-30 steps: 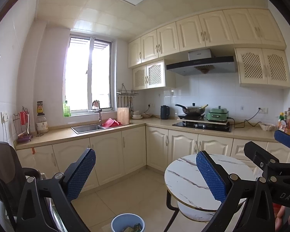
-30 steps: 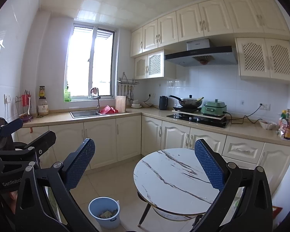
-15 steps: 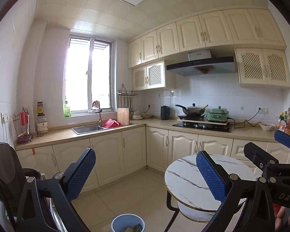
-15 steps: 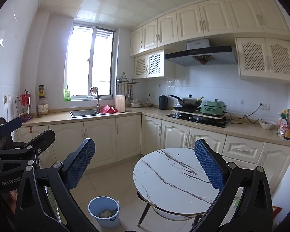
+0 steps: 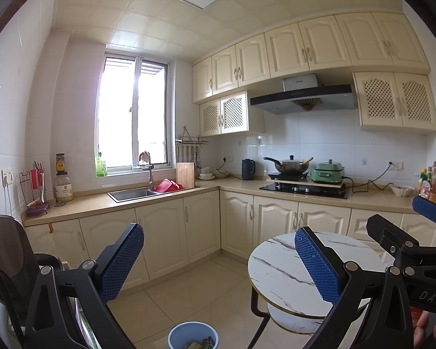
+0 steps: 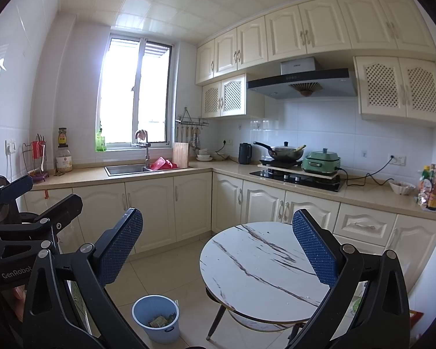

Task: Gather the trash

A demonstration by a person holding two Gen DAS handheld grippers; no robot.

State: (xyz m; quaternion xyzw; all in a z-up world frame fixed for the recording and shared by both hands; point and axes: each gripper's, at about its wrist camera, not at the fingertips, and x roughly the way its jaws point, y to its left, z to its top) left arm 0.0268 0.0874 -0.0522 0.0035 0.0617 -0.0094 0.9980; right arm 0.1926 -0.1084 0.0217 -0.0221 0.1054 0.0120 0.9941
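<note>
Cream panelled cabinets (image 6: 189,206) run in an L under a tan stone-look bench (image 6: 363,193), matching wall units above, some with lattice doors. Glossy white tile on the walls, pale tile floor (image 6: 171,276).

Round table (image 6: 255,264), white marble-pattern top with dark veins, thin black legs, lower shelf; sits at 5 o'clock in the right wrist view, its top bare.

Steel sink (image 6: 125,169) at 10 o'clock beneath the window; red rack (image 6: 161,163) and upright wooden board (image 6: 180,154) beside it. Black hob (image 6: 296,179) at 2 o'clock carrying a lidded wok (image 6: 283,151) and green cooker (image 6: 321,160).

Blue plastic bin (image 6: 157,321), round and tapered, stands on the floor at 7 o'clock, just left of the table; crumpled trash (image 6: 159,320) lies in its bottom.

Left gripper (image 5: 218,264): blue dimpled pads spread wide, nothing between them. Right gripper (image 6: 218,250): likewise spread wide, holding nothing. Both held above the floor, well apart from the bin.
</note>
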